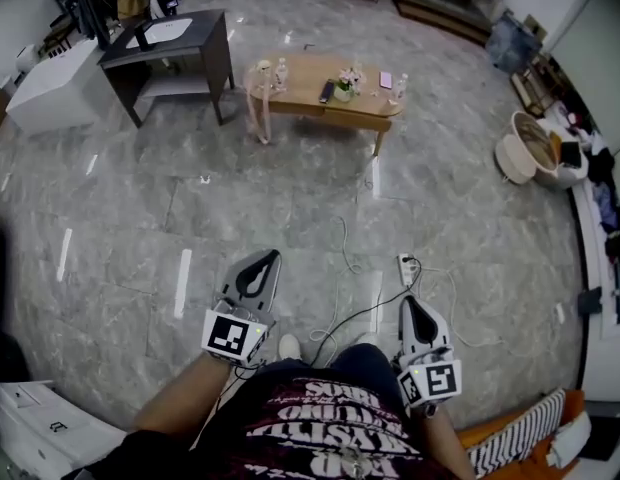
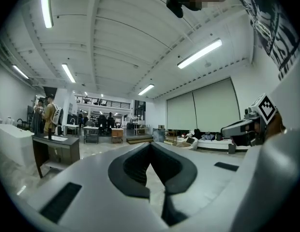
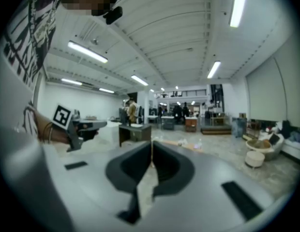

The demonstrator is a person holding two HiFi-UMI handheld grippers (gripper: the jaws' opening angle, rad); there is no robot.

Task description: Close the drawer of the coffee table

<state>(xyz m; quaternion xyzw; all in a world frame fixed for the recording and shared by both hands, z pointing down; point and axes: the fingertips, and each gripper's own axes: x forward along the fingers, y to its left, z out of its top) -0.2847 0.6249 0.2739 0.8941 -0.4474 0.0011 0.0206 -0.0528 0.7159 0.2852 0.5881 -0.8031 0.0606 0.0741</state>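
Head view: coffee table (image 1: 300, 80) well apart across the floor (image 1: 190, 203), drawer position unreadable at this range; left gripper (image 1: 274, 257) and right gripper (image 1: 408, 301) both closed, empty; approach and push judged outstanding.

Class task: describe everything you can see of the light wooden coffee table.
The coffee table is low, of light wood by its look, with a long rounded top and slim legs. It stands on the grey floor, well ahead of the person. On top are two clear bottles, a dark remote, a small flower pot and a flat pink item; a pale pink thing hangs at its left end. Its drawer's state is too small to tell.
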